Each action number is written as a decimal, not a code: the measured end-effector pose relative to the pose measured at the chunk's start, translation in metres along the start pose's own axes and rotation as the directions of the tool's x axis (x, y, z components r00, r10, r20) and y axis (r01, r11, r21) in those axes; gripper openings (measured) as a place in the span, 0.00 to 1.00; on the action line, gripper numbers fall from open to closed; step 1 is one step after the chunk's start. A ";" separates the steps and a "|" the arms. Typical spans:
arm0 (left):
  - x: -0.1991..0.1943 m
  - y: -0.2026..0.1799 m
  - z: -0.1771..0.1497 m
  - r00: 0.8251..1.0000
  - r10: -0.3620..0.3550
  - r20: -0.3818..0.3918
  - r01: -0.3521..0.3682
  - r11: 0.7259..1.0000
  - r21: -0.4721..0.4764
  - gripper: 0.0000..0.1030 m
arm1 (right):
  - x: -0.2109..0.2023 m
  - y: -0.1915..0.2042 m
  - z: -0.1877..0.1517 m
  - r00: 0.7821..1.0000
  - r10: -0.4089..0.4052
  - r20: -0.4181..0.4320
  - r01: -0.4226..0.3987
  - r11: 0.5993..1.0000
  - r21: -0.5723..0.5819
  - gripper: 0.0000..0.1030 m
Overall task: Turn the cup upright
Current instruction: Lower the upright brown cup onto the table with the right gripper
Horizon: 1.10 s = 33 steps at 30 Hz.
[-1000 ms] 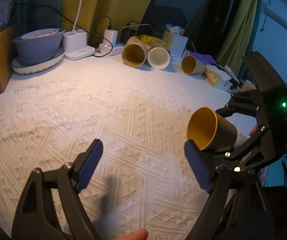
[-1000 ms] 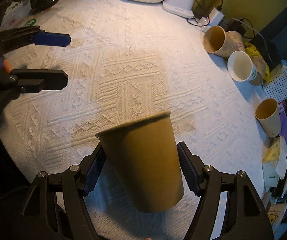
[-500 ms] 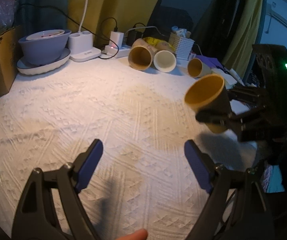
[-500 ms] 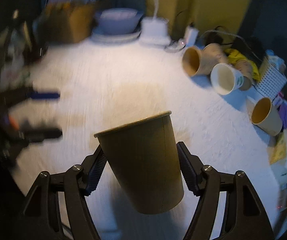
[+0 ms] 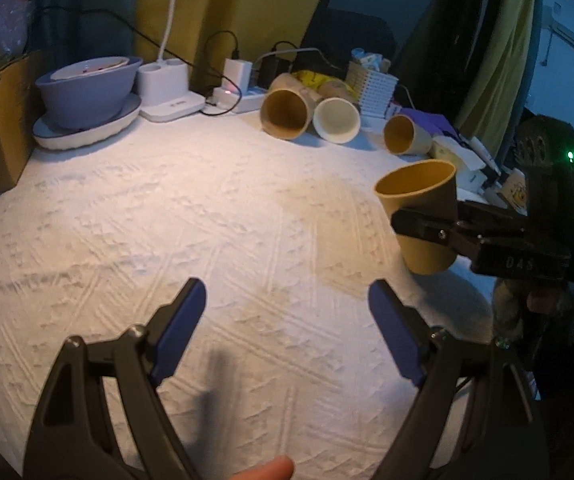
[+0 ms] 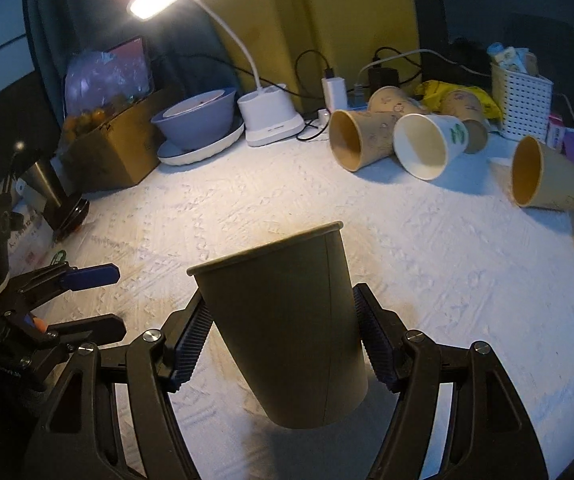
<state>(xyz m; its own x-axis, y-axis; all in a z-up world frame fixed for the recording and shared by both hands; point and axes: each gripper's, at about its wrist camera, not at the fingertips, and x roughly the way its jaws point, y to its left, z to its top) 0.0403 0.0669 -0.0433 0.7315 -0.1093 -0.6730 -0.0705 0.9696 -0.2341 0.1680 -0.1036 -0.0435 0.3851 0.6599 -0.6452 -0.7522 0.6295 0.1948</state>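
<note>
My right gripper is shut on a brown paper cup. The cup is close to upright, mouth up, its base just above the white cloth. In the left wrist view the same cup hangs at the right, clamped by the right gripper. My left gripper is open and empty, low over the cloth, left of the cup. It shows in the right wrist view at the far left.
Three cups lie on their sides at the back: a brown one, a white one, another brown one. A bowl on a plate, a lamp base, a cardboard box and a white basket line the back edge.
The right gripper has turned the cup from lying mouth-sideways to nearly upright and lowered it toward the cloth. The left gripper has stayed open in about the same place.
</note>
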 end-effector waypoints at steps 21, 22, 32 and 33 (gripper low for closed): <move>0.008 -0.047 0.005 1.000 -0.022 -0.002 0.022 0.997 0.078 0.82 | -0.032 -0.029 -0.029 1.000 -0.021 0.019 0.020 0.998 0.065 0.70; 0.008 -0.047 0.006 1.000 -0.023 0.000 0.023 0.997 0.075 0.82 | -0.032 -0.030 -0.025 1.000 -0.014 0.009 0.013 0.998 0.066 0.70; 0.019 -0.021 0.022 0.998 -0.061 -0.009 0.060 0.998 -0.006 0.82 | 0.000 -0.056 0.027 0.977 0.045 -0.209 -0.005 0.982 0.191 0.70; 0.021 -0.017 0.024 0.998 -0.067 -0.011 0.067 0.998 -0.016 0.82 | 0.004 -0.056 0.030 0.971 0.039 -0.234 0.005 0.983 0.186 0.70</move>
<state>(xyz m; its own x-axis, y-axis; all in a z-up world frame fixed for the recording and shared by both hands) 0.0728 0.0533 -0.0365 0.7268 -0.1763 -0.6638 -0.0321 0.9567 -0.2893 0.2279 -0.1234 -0.0346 0.2195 0.5699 -0.7918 -0.6380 0.6979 0.3254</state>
